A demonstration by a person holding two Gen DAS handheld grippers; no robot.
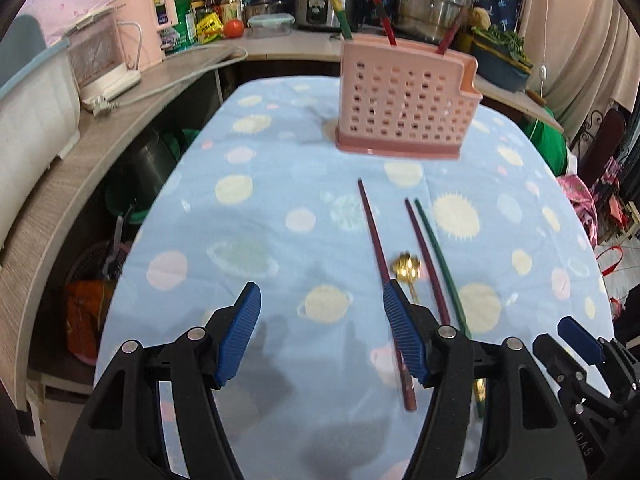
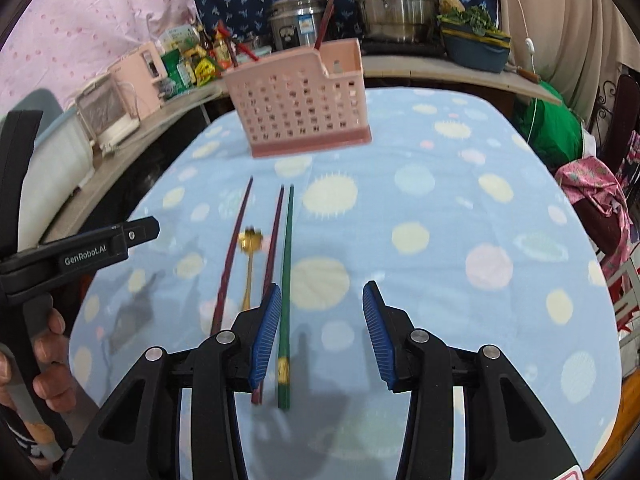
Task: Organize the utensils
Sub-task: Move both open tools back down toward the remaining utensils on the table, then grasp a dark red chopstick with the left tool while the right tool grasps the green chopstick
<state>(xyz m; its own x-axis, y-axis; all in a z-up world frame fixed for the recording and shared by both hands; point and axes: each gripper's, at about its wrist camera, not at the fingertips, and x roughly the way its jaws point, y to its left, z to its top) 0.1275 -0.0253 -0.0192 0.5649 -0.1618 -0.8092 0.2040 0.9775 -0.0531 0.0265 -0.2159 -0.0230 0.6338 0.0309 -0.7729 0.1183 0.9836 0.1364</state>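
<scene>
Utensils loose on table, both grippers spread

Utensils lie on the blue dotted table: two maroon chopsticks, a green chopstick, a gold spoon between the maroon ones. Pink holder stands beyond them, three chopsticks upright inside. Left hand-held gripper spread, holding nothing. Right hand-held gripper spread, over the green chopstick's near end.

The tabletop, under a blue spotted cloth, carries a pink caddy, three chopsticks and a gold spoon between them.
</scene>
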